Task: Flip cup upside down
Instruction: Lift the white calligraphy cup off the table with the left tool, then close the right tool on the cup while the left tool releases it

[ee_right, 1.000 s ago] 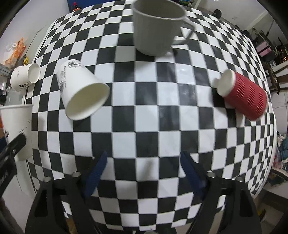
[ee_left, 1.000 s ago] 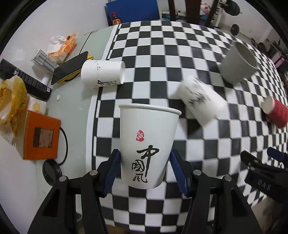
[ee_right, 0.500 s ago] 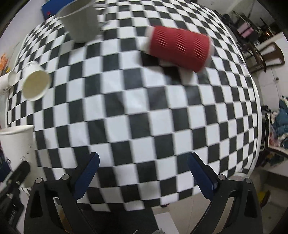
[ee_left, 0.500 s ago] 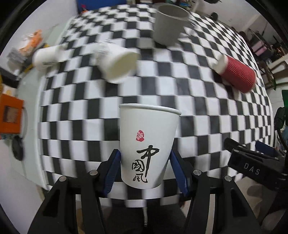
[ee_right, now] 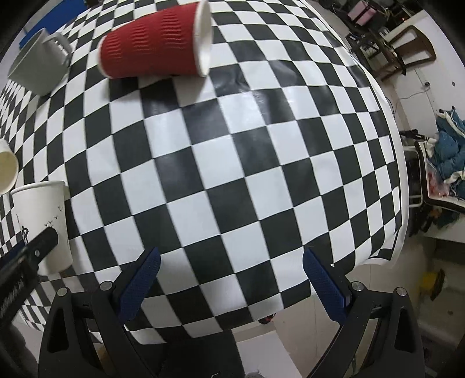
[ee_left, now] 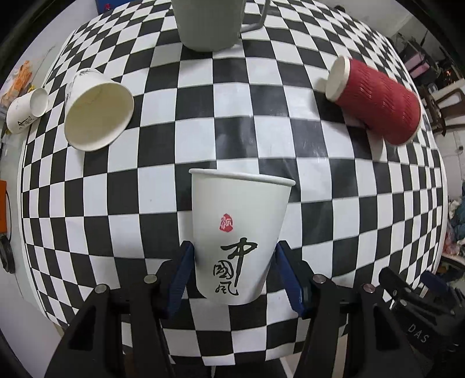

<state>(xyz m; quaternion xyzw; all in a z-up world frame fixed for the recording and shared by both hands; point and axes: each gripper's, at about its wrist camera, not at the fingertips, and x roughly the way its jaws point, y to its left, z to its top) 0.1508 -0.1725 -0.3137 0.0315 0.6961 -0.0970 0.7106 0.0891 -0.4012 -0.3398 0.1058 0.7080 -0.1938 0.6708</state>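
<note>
My left gripper (ee_left: 234, 267) is shut on a white paper cup (ee_left: 238, 229) with black calligraphy and a red seal. The cup is upright, mouth up, held above the checkered table (ee_left: 203, 145). The same cup shows at the left edge of the right wrist view (ee_right: 43, 224), with the left gripper's finger across it. My right gripper (ee_right: 229, 276) is open and empty over the table's near right part. Part of it shows at the lower right of the left wrist view (ee_left: 418, 308).
A red ribbed cup (ee_left: 375, 101) (ee_right: 154, 46) lies on its side. A plain paper cup (ee_left: 96, 113) lies on its side with its mouth toward me. A grey mug (ee_left: 209, 23) (ee_right: 37, 64) stands at the back. Another white cup (ee_left: 24, 113) lies far left. The table edge (ee_right: 386, 250) is at the right.
My left gripper has carried the cup rightward toward the table's middle, still upright. My right gripper has swung right, toward the table's right edge, staying open.
</note>
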